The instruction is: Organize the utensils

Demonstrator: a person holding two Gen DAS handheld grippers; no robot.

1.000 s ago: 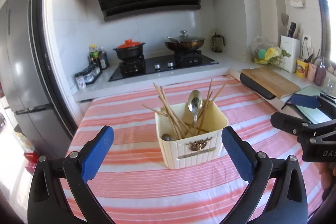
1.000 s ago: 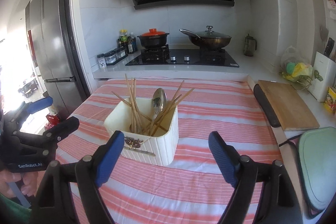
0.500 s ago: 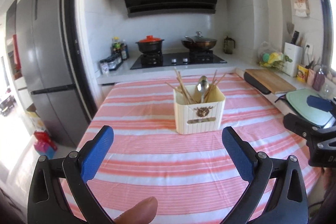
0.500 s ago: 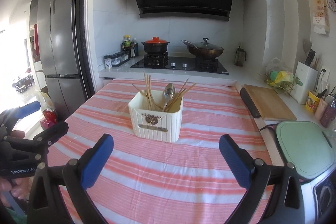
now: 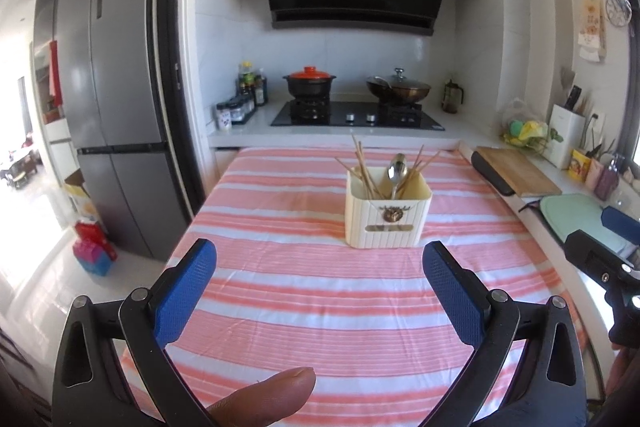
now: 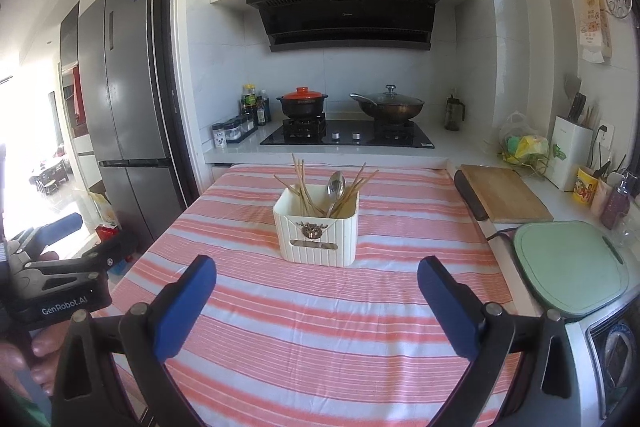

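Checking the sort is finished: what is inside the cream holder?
Wooden chopsticks and a metal spoon stand in the cream holder; its walls hide their lower ends.

My left wrist camera looks forward and a little down over the striped table (image 5: 320,307), from its near edge toward the far stove (image 5: 356,115). My right wrist camera faces the same way from a place more to the right. Both views share the utensil box (image 5: 388,215) (image 6: 318,233), well ahead.

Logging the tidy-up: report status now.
Left gripper and right gripper open, empty. Chopsticks and spoon standing in cream utensil holder on striped tablecloth. Nothing between grippers and holder.
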